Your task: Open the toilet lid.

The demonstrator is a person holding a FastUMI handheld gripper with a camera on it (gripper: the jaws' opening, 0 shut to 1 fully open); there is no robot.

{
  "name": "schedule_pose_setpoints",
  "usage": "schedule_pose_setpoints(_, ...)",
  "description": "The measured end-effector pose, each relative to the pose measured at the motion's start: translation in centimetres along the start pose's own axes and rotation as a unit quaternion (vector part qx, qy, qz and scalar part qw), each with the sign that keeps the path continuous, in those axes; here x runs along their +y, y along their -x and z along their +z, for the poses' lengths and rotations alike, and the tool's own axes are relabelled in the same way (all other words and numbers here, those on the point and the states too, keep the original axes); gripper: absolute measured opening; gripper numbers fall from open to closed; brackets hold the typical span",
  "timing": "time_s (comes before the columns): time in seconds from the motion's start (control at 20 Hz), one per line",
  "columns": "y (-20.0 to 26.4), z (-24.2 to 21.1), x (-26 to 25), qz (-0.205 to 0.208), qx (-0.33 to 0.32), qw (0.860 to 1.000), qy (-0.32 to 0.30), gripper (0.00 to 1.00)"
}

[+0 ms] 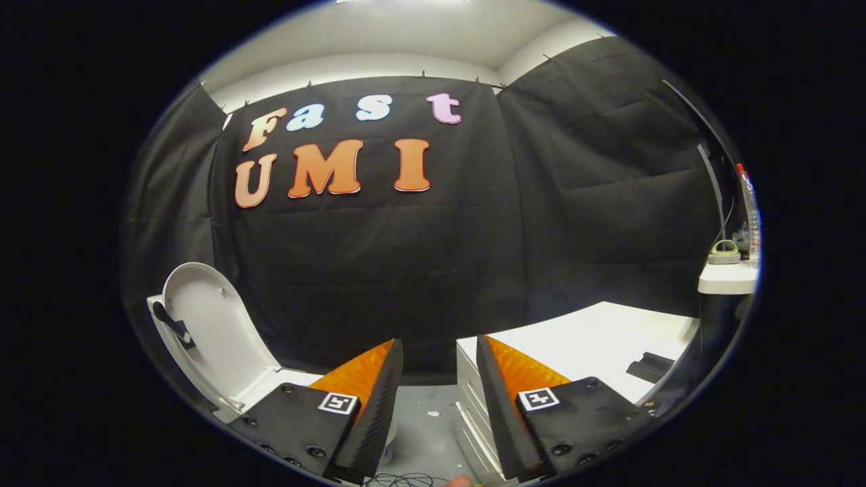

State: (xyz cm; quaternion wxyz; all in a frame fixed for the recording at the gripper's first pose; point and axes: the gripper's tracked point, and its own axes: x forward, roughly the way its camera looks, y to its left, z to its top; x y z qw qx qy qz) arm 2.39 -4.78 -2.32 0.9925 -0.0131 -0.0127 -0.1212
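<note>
The white toilet lid [210, 331] stands raised, tilted back against the toilet's rear, off to the left of my left finger. A small dark piece [172, 323] sits on the lid's left side. Part of the white seat or rim [291, 377] shows just beyond the left finger. My gripper [436, 348] is open, with a clear gap between the fingertips and nothing held. It sits apart from the lid, pointing at the black cloth wall.
A white drawer cabinet [588, 338] stands to the right of the fingers, with a dark flat object [649, 366] on top. Farther right a white shelf [727, 277] carries a tape roll [724, 252] and a clear bottle [751, 210]. Grey floor with cables lies below.
</note>
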Motion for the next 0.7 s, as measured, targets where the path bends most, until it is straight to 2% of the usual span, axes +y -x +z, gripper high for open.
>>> schedule_pose_setpoints(0.3, -0.05, 0.20, -0.81, -0.014, -0.004, 1.000, -0.009, 0.72)
schedule_pose_setpoints(0.7, -0.02, -0.07, -0.62, -0.012, 0.001, 1.000, -0.009, 0.72)
